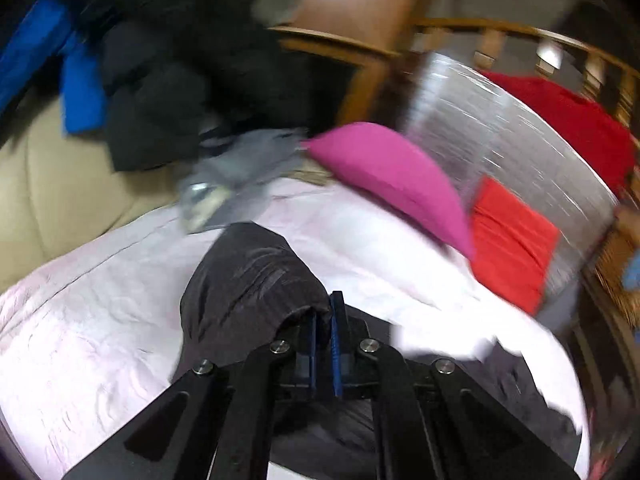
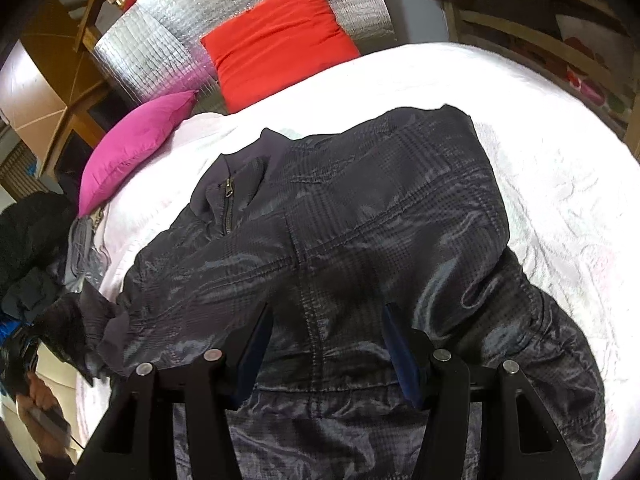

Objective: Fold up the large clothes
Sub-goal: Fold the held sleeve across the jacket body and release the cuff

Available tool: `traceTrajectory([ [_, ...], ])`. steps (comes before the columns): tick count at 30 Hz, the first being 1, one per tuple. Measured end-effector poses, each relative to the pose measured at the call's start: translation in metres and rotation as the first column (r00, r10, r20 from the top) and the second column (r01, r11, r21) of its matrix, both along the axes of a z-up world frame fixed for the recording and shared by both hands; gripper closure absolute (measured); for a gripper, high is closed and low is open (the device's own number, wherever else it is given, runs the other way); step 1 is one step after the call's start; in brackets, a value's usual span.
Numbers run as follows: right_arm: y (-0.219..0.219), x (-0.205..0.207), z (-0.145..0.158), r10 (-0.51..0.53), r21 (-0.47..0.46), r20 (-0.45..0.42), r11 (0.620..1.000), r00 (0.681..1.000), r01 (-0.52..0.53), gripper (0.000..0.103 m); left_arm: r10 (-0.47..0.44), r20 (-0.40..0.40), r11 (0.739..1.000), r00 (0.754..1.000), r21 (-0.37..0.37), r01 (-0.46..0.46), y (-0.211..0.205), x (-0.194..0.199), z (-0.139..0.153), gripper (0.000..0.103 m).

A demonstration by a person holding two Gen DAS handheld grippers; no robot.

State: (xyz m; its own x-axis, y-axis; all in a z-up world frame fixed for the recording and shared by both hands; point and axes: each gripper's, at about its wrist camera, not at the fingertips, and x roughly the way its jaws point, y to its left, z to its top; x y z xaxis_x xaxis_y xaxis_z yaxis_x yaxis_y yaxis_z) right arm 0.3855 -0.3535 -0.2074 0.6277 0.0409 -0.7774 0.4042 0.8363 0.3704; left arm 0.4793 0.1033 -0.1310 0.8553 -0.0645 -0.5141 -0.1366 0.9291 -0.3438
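Dark grey shiny checked jacket (image 2: 340, 240) lies spread on the white quilted bedcover (image 2: 560, 184), collar and zip at the far left, hem near the camera. Left gripper (image 1: 324, 320) has its blue pads pressed together, pinching a bunched fold of the jacket's fabric (image 1: 248, 280), likely a sleeve or side edge, lifted off the cover; that view is motion-blurred, so the exact part is unclear. Right gripper (image 2: 328, 344) hangs over the jacket's lower back with its claw spread, pads either side of the centre seam; contact with the cloth can't be told, nothing is pinched.

Far side: magenta cushion (image 2: 136, 140) at the left, red-orange cushion (image 2: 276, 36) against a silver foil-quilted panel (image 2: 168, 40). A pile of dark clothes (image 1: 168, 80) and something blue (image 1: 80, 92) sit far left in the left wrist view.

Risks, as judgement:
- Thin slippery fabric in a small pinch could slip out mid-swing, so the fold drops short.
- Right claw isn't pinning the body, so pulling the sleeve across may drag the whole jacket sideways and skew the fold.
- Fast swing could bunch the lining or leave a crooked crease.
- A carry that goes too far left could snag the magenta cushion.
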Motion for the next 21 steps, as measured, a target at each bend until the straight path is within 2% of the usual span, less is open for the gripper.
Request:
traceTrajectory([
  [2, -0.002, -0.002, -0.001, -0.007, 0.017, -0.003, 1.0, 1.0, 0.007, 0.042, -0.087, 0.005, 0.995, 0.996, 0.051, 0.086, -0.036, -0.011, 0.0, 0.098],
  [6, -0.012, -0.005, -0.002, -0.032, 0.053, -0.001, 0.998, 0.999, 0.032, 0.042, -0.256, -0.05, 0.952, 0.965, 0.163, 0.261, -0.107, -0.031, -0.02, 0.098],
  [9, -0.019, -0.007, -0.002, -0.051, 0.068, 0.005, 0.996, 0.999, 0.05, 0.042, -0.373, -0.101, 0.889, 0.922, 0.244, 0.386, -0.161, -0.049, -0.042, 0.098],
  [12, -0.025, -0.008, 0.0, -0.061, 0.081, 0.01, 0.995, 0.998, 0.06, 0.042, -0.446, -0.166, 0.836, 0.88, 0.273, 0.475, -0.196, -0.066, -0.061, 0.098],
  [14, -0.028, -0.008, 0.001, -0.062, 0.087, 0.015, 0.994, 0.998, 0.06, 0.042, -0.493, -0.22, 0.795, 0.842, 0.28, 0.538, -0.216, -0.075, -0.078, 0.098],
  [17, -0.031, -0.008, 0.004, -0.061, 0.095, 0.022, 0.994, 0.998, 0.059, 0.042, -0.557, -0.298, 0.71, 0.775, 0.313, 0.631, -0.244, -0.094, -0.098, 0.098],
  [18, -0.034, -0.009, 0.005, -0.063, 0.1, 0.023, 0.993, 0.998, 0.061, 0.042, -0.567, -0.323, 0.675, 0.758, 0.346, 0.652, -0.252, -0.103, -0.103, 0.098],
  [21, -0.04, -0.009, 0.003, -0.052, 0.132, 0.009, 0.99, 0.999, 0.05, 0.042, -0.582, -0.339, 0.617, 0.739, 0.409, 0.673, -0.256, -0.122, -0.102, 0.095],
])
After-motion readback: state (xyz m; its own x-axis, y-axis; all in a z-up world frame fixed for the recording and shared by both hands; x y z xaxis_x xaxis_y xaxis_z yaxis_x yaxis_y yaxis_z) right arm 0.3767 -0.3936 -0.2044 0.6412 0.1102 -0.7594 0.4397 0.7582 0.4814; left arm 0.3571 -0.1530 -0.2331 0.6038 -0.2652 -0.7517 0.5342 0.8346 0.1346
